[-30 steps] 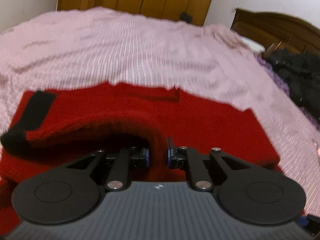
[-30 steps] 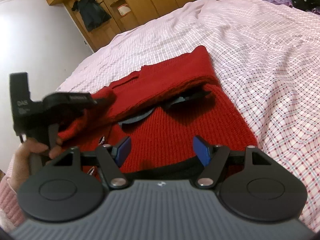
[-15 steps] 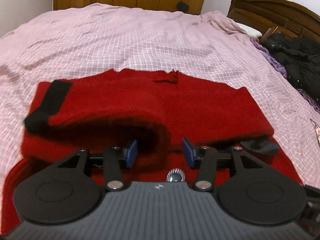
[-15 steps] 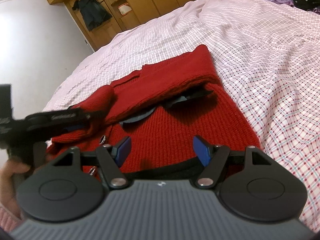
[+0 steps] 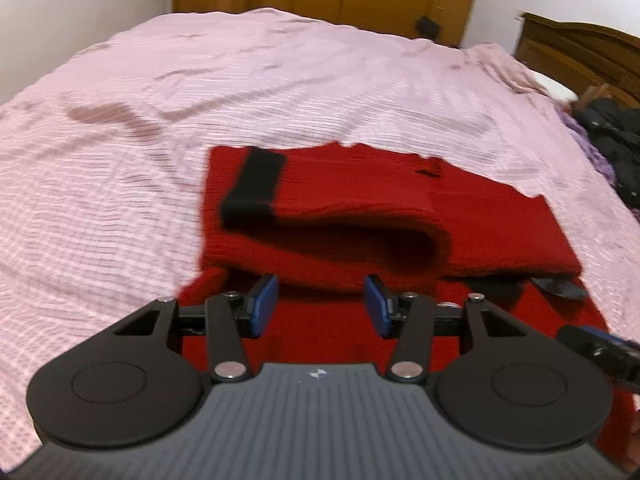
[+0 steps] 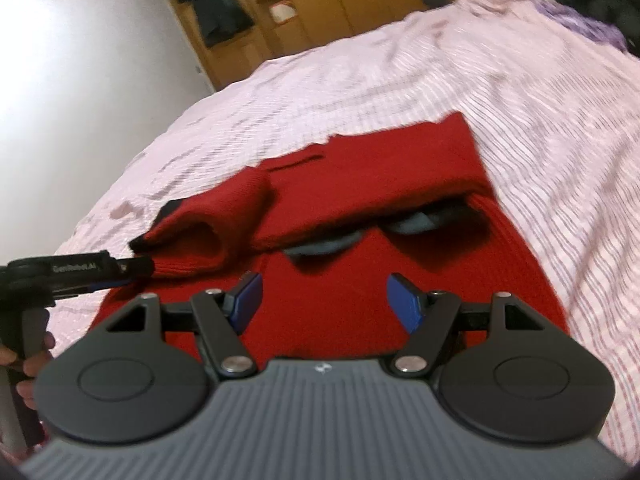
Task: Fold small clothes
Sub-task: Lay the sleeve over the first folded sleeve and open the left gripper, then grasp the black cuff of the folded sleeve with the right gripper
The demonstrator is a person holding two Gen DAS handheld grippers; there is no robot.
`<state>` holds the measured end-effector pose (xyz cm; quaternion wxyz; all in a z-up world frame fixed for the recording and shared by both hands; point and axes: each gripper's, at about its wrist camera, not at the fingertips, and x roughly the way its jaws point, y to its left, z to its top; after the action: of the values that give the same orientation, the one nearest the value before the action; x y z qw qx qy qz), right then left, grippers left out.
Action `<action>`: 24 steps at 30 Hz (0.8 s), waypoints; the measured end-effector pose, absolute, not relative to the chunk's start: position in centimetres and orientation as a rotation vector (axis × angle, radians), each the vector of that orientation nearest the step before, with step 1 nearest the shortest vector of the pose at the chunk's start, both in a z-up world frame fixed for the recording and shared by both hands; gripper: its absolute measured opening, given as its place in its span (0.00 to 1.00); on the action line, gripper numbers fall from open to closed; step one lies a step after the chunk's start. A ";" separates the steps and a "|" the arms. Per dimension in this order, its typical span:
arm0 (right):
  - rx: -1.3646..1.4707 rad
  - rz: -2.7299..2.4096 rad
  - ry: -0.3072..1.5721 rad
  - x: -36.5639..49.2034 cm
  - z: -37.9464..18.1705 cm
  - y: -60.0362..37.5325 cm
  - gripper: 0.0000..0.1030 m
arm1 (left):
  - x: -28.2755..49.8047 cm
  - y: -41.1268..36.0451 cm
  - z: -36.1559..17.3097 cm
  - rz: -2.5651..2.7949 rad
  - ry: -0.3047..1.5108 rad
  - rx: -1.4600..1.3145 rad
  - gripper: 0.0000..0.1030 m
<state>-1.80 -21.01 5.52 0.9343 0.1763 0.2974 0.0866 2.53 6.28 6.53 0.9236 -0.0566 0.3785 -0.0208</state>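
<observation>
A: Where do you stand with the red sweater (image 5: 472,216)?

B: It lies on the pink bedspread (image 5: 280,92) just ahead of both your tongs, both sleeves folded across the body, the black cuff (image 5: 256,184) on top.

A: And the tongs?

B: Your left gripper (image 5: 322,306) and right gripper (image 6: 324,300) both stand apart, empty. The bottom-up fold looks left to do.

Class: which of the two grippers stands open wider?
The right gripper: its blue pads gape wider over the red sweater than the left gripper.
</observation>
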 end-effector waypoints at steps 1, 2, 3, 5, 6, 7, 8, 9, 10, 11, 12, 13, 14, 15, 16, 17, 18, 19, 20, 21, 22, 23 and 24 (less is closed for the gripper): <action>0.335 0.192 0.605 -1.4 6.0 -20.4 0.69 | 2.5 6.6 6.6 -0.024 0.775 -0.111 0.54; 0.315 0.204 0.602 -1.1 6.4 -19.9 0.69 | 2.4 7.1 6.6 -0.001 0.775 -0.107 0.54; 0.284 0.221 0.601 -0.7 6.9 -19.1 0.69 | 2.4 7.5 6.7 0.013 0.777 -0.107 0.54; 0.233 0.244 0.607 0.2 7.7 -17.9 0.69 | 2.1 8.3 6.8 0.038 0.779 -0.121 0.54; 0.208 0.258 0.610 0.7 8.1 -17.1 0.69 | 2.0 8.7 6.8 0.046 0.779 -0.130 0.54; 0.184 0.275 0.609 1.2 8.5 -16.3 0.69 | 1.8 9.1 6.9 0.050 0.778 -0.139 0.54; 0.157 0.291 0.606 1.8 8.9 -15.5 0.69 | 1.7 9.5 7.0 0.056 0.778 -0.143 0.54; 0.135 0.300 0.606 2.1 9.1 -14.9 0.68 | 1.5 9.9 7.0 0.063 0.777 -0.146 0.54; 0.108 0.311 0.606 2.8 9.5 -13.9 0.68 | 1.4 10.3 7.1 0.073 0.774 -0.147 0.54; 0.087 0.325 0.605 3.3 9.7 -13.1 0.68 | 1.2 10.6 7.1 0.085 0.773 -0.146 0.54; 0.072 0.338 0.606 3.9 9.9 -12.3 0.68 | 1.0 11.0 7.1 0.099 0.770 -0.144 0.54; 0.052 0.358 0.609 4.6 10.1 -11.4 0.68 | 0.9 11.3 7.1 0.111 0.769 -0.144 0.54; 0.036 0.381 0.611 5.2 10.0 -10.5 0.68 | 0.8 11.7 7.0 0.125 0.770 -0.146 0.54; 0.025 0.402 0.614 5.6 10.1 -9.8 0.68 | 0.7 12.0 7.0 0.133 0.770 -0.151 0.54; 0.008 0.422 0.621 6.2 10.1 -8.9 0.68 | 0.6 12.4 6.9 0.138 0.770 -0.160 0.54; -0.012 0.432 0.628 6.8 10.0 -8.1 0.68 | 0.6 12.7 6.9 0.140 0.771 -0.168 0.54; -0.040 0.442 0.631 7.3 9.9 -7.2 0.68 | 0.5 13.0 6.8 0.141 0.773 -0.176 0.54; -0.077 0.448 0.633 7.8 9.8 -6.3 0.68 | 0.4 13.3 6.8 0.143 0.775 -0.182 0.54; -0.105 0.451 0.633 8.1 9.7 -5.7 0.68 | 0.4 13.4 6.8 0.145 0.776 -0.185 0.54; -0.137 0.455 0.630 8.3 9.7 -4.8 0.68 | 0.3 13.6 6.7 0.149 0.776 -0.189 0.54; -0.177 0.460 0.624 8.7 9.5 -4.0 0.68 | 0.3 13.8 6.7 0.150 0.777 -0.194 0.54; -0.205 0.462 0.621 8.9 9.5 -3.5 0.68 | 0.3 14.0 6.6 0.151 0.778 -0.199 0.54; -0.237 0.461 0.622 9.2 9.3 -3.0 0.68 | 0.3 14.2 6.5 0.151 0.780 -0.205 0.54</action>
<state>9.16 -2.98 9.31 0.9192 -0.1152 0.3025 0.2244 0.29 14.16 6.53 0.9171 -0.0994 0.3790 0.0732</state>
